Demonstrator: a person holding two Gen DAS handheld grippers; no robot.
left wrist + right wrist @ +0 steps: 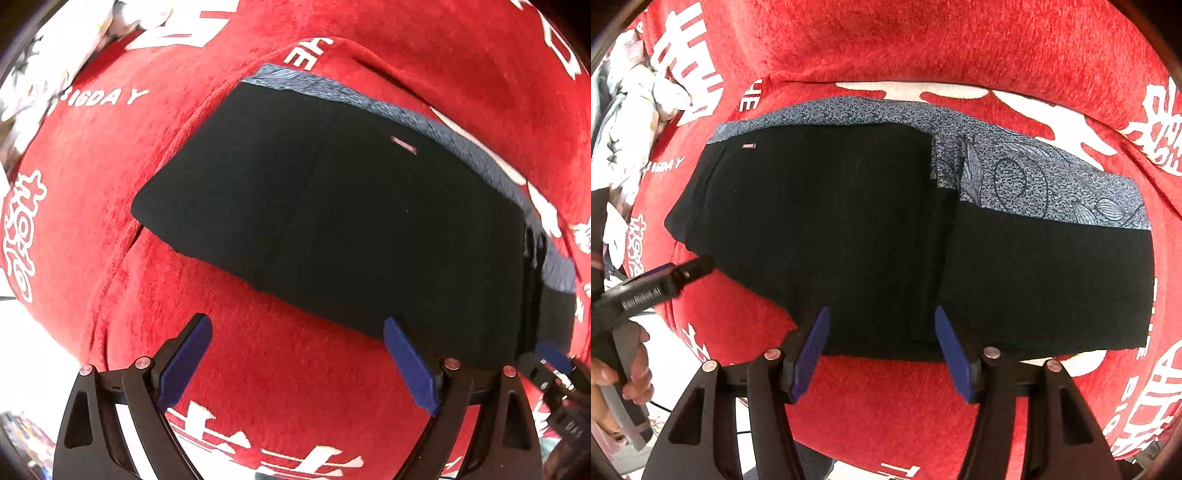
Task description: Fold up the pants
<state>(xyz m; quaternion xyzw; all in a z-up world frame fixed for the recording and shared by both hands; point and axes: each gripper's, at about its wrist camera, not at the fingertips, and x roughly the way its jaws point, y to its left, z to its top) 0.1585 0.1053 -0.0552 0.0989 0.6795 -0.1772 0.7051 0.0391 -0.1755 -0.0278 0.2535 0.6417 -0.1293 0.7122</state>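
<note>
Red plush cloth [923, 44] with white lettering covers the surface; black pants [849, 229], grey-patterned band at far edge, lie folded at its centre, likely soft, light, best pinched at near hem; left gripper [297, 363] open, empty; right gripper [882, 354] opening, empty.

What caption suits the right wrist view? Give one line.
Open right hand-held gripper above folded black pants on red blanket.
</note>
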